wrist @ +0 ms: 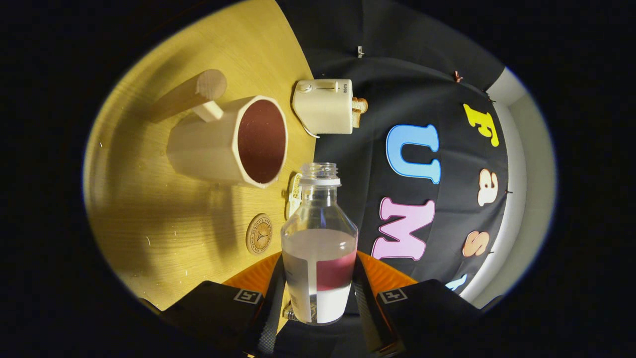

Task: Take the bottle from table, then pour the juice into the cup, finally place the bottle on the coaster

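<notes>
My gripper (319, 266) is shut on a clear, uncapped bottle (319, 233), with the orange fingers (385, 273) pressing on its lower body from both sides. The bottle holds pale liquid, and a red patch shows through its labelled side. The whole view is rolled, so the bottle lies about level with the wooden table (164, 233). Its open neck is just past the rim of the cream cup (213, 144). The cup has a dark red inside and a wooden handle. A round wooden coaster (259, 233) lies on the table near the cup, beside the bottle's shoulder.
A cream toaster (324, 106) with a slice of bread in it stands at the table's edge beyond the cup. A small pale object (294, 191) sits at the table edge just behind the bottle's neck. The black cloth wall hangs beyond the table.
</notes>
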The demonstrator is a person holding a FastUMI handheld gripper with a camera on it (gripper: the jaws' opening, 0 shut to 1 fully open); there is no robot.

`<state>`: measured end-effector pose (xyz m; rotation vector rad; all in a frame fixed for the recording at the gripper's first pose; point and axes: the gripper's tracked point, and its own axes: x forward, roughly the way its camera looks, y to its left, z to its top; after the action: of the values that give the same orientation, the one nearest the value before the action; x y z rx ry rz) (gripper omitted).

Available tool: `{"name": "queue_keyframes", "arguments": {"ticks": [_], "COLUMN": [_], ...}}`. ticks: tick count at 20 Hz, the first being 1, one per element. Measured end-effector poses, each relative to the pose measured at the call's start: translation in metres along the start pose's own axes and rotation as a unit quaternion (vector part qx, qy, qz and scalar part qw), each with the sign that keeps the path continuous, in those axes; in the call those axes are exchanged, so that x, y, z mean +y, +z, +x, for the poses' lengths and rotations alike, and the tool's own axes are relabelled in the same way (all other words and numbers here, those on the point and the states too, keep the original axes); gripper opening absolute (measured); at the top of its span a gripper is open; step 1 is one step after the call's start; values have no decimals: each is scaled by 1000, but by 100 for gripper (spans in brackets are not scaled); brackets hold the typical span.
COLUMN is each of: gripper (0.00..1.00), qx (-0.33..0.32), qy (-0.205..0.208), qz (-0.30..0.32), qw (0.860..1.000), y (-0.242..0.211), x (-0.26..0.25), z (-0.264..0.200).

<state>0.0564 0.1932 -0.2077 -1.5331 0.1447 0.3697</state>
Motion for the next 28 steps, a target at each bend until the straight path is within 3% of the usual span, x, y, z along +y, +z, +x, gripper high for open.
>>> {"name": "queue_keyframes", "arguments": {"ticks": [8,28], "gripper": [70,70], "qx": [-27,-35], "qy": [-7,-16], "qz": [-61,-102], "qw": [998,994], "y": [6,6], "x": [-2,-5], "z": [3,8]}}
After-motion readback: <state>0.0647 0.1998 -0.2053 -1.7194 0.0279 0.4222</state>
